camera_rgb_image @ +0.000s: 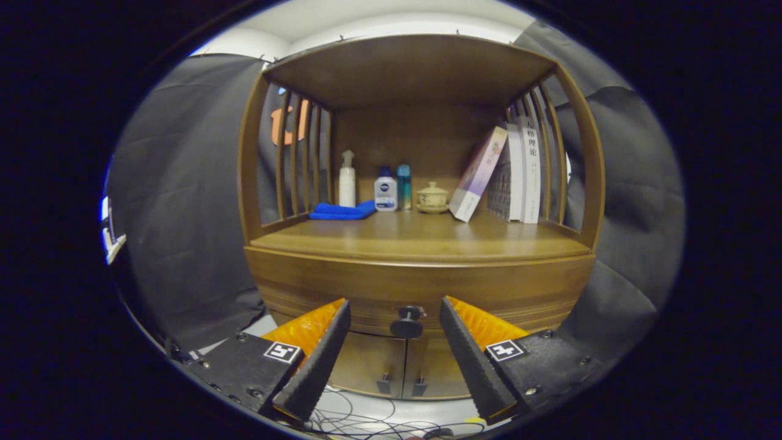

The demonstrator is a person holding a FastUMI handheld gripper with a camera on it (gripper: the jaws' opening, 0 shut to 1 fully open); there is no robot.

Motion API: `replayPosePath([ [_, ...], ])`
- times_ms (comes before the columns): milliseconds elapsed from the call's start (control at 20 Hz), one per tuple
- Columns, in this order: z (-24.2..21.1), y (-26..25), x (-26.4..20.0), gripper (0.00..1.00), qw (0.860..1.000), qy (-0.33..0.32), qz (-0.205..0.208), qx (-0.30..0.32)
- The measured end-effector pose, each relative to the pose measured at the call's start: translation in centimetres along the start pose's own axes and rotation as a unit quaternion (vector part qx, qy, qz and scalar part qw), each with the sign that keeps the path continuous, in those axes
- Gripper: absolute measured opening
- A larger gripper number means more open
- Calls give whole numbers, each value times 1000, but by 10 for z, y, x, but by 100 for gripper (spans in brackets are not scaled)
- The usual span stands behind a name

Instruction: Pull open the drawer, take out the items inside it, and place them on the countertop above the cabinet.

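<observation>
A wooden cabinet (421, 287) stands against the booth's black cloth wall (183, 201), with slatted sides and a flat top board roofing an open shelf. The countertop (415, 241) of that shelf is brown wood, bare along its front edge and crowded along the back. Near the back left corner a folded blue cloth (342, 211) lies flat, with a white pump bottle (347, 178) upright just behind it. Next to the cloth stand a small white bottle with a blue cap (385, 190) and, touching or just beside it, a slim teal bottle (404, 186). Toward the middle of the back edge sits a lidded ceramic cup on a saucer (432, 198). A book (478, 174) leans tilted against a row of upright books (522, 171) packed into the back right corner. Under the countertop's front edge runs the closed drawer (421, 290), its dark round knob (407, 322) at the centre; below it are two small cabinet doors (397, 370) with little handles, also shut. Cables (366, 418) trail over the pale floor at the cabinet's foot. The gripper (395, 330) points level at the drawer front, its two orange-backed fingers (317, 360) spread wide apart with nothing between the pads; the knob lies between the fingertips and slightly beyond them, untouched.
</observation>
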State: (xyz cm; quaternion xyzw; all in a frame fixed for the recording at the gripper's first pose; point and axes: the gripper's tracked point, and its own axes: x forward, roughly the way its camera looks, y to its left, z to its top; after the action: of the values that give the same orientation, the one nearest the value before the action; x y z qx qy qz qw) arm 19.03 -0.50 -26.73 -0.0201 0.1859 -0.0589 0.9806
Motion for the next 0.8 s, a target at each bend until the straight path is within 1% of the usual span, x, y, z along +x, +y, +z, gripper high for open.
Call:
replayPosePath([
  [50, -7, -2, 11, 95, 1000, 6, -4, 2],
  [150, -20, -7, 31, 90, 1000, 15, -16, 6],
  [200, -25, -13, 38, 86, 1000, 20, -23, 6],
  [250, -29, -16, 44, 83, 999, 22, -32, 3],
  [300, -31, -17, 50, 80, 999, 18, -35, -2],
  [350, -32, -16, 52, 79, 999, 14, -41, -8],
  [400, -33, -17, 54, 75, 999, 11, -45, -15],
  [550, -42, -10, 60, 65, 999, 24, -41, -15],
  [650, -42, -12, 62, 52, 999, 28, -44, -7],
  [700, -41, -14, 62, 51, 998, 28, -49, -2],
  [750, -42, -14, 65, 51, 999, 26, -45, 6],
  [800, -40, -14, 64, 47, 999, 23, -44, 8],
])
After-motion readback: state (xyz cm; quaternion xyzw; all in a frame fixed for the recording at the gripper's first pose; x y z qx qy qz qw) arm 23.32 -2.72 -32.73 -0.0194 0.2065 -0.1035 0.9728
